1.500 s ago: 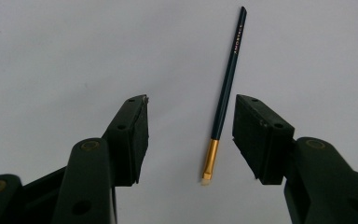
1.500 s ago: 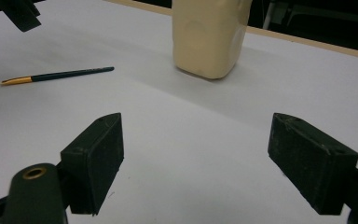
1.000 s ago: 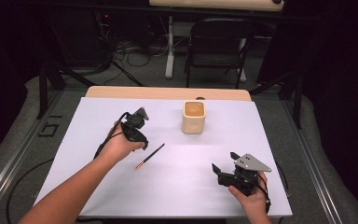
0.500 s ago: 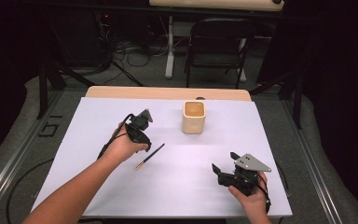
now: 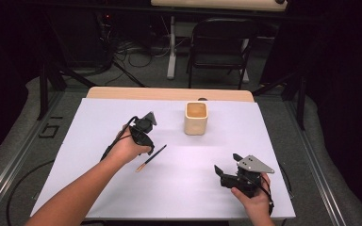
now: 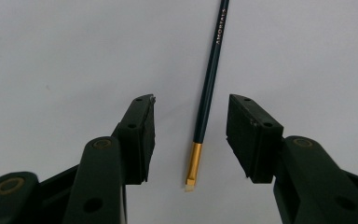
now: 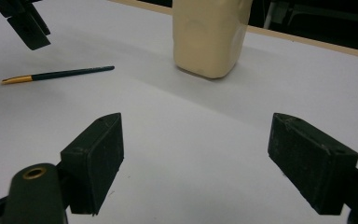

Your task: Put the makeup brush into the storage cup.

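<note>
left gripper (image 6: 191, 135): jaws closing, not touching | paintbrush (image 6: 207, 100): flat on desk (image 5: 122, 113), ferrule end between jaws | right gripper (image 7: 196, 163): spread wide, well apart

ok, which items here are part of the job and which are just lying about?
In play:
- paintbrush, lying between the left hand-held gripper's closing jaws, not yet pinched
- beige cup

Lying about:
- folding chair
- floor cables
- right hand-held gripper, open, idle
</note>
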Demonstrator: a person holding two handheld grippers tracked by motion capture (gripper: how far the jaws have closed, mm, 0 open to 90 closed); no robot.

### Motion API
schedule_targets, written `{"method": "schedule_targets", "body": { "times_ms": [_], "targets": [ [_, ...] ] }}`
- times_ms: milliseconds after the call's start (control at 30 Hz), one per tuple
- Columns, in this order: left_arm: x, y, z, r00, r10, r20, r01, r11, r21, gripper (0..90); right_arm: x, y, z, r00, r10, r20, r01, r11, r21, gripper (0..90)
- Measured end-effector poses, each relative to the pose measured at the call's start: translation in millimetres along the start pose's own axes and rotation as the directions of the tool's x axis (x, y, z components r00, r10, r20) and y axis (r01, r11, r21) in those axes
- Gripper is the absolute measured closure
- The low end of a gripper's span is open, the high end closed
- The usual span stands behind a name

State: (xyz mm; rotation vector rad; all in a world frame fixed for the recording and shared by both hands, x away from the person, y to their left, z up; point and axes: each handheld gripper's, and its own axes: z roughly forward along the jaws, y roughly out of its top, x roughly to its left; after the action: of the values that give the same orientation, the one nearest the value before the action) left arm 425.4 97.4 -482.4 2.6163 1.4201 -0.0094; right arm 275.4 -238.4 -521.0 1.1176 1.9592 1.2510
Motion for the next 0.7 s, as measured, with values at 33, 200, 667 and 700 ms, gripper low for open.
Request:
{"method": "schedule_targets", "body": {
  "times_ms": [33,200,667,700],
  "targets": [
    [-0.1,0.3,0.2,1.0,0.0,0.001,0.0,1.0,0.004,52.4,0.0,0.1,-0.2,1.0,0.0,0.0,0.0,1.0,0.002,18.1],
    [-1.0,1.2,2.6,1.0,0.004,0.002,-0.004,0.9999,0.011,53.7,-0.1,0.0,-0.2,1.0,0.0,-0.001,0.0,1.0,0.003,18.0],
    [-3.0,2.1,6.4,0.9997,-0.004,0.023,0.003,0.9995,0.033,59.0,0.2,-0.1,0.2,1.0,0.001,-0.001,-0.001,1.0,-0.001,18.0],
    [-3.2,2.0,6.8,0.9997,-0.005,0.024,0.004,0.9995,0.031,59.4,0.2,0.0,0.1,1.0,0.0,-0.002,0.0,1.0,0.001,18.1]
  ]
}}
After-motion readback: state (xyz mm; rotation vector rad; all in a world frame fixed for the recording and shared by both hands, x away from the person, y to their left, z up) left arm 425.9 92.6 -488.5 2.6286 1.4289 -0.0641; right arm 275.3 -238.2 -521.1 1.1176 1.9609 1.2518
